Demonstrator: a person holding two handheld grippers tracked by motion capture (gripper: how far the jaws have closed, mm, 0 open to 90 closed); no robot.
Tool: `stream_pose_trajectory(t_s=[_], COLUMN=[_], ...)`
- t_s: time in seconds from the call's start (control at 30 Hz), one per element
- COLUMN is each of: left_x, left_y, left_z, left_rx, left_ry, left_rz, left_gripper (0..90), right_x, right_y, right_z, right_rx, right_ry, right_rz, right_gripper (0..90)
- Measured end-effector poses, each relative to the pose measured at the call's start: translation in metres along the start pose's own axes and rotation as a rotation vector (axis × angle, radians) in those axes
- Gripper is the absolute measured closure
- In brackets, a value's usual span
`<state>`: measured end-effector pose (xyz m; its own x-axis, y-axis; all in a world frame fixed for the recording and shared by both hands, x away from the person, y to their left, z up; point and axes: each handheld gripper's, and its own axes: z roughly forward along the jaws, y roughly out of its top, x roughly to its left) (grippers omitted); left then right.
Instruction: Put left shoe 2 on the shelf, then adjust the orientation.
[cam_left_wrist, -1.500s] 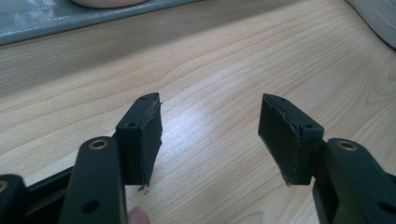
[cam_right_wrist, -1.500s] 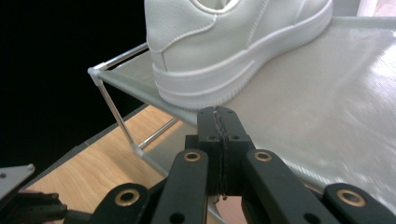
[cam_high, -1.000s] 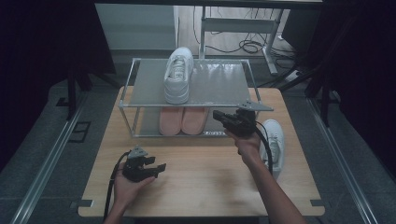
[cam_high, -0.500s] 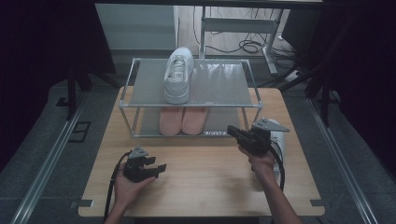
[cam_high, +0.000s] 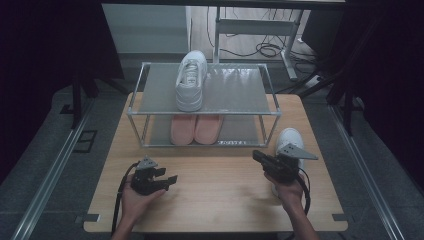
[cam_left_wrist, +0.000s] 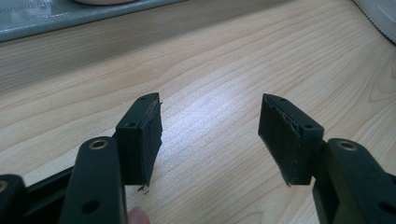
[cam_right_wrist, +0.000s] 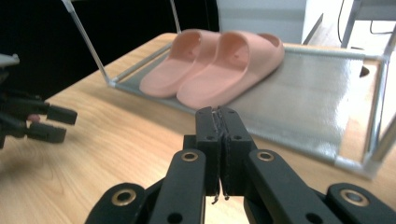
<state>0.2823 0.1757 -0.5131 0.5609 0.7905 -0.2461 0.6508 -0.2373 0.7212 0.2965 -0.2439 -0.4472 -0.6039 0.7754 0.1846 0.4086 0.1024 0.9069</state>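
The right gripper (cam_high: 257, 155), jaws pressed together on nothing, hovers just beside the white lace-up sneaker (cam_high: 289, 141) on the wooden table (cam_high: 220, 200). The left gripper (cam_high: 170, 178) rests there, jaws wide, empty.

rack (cam_high: 272, 102) | pink slippers (cam_high: 196, 128): lower shelf | table (cam_high: 220, 200)

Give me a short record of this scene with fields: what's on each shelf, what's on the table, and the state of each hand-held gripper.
top shelf: one white sneaker on the shoe rack
bottom shelf: pair of pink slippers, side by side
table: second white sneaker to the right of the rack
left hand-held gripper: open, nothing between the jaws, low over the table
right hand-held gripper: shut, holding nothing, beside the second sneaker
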Motion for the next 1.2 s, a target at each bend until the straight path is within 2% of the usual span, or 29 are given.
stream_pose_trajectory(t_s=[0.33, 0.6, 0.83, 1.2], left_x=[-0.001, -0.001, -0.002, 0.0], left_y=[0.0, -0.001, 0.0, 0.0], left_z=[0.001, 0.002, 0.001, 0.0], left_rx=[0.006, 0.012, 0.01, 0.007], left_ry=[0.005, 0.008, 0.005, 0.003], left_rz=[0.005, 0.013, 0.016, 0.015], left_gripper=[40.0, 40.0, 40.0, 40.0], right_x=[-0.003, -0.003, -0.004, -0.005], right_y=[-0.023, -0.031, -0.04, -0.053], right_z=[-0.018, -0.028, -0.035, -0.052], right_rx=[0.017, 0.004, 0.026, 0.061], right_ry=[-0.027, -0.044, -0.056, -0.11], right_rz=[0.005, 0.007, 0.011, 0.013], right_gripper=[87.5, 87.5, 87.6, 87.7])
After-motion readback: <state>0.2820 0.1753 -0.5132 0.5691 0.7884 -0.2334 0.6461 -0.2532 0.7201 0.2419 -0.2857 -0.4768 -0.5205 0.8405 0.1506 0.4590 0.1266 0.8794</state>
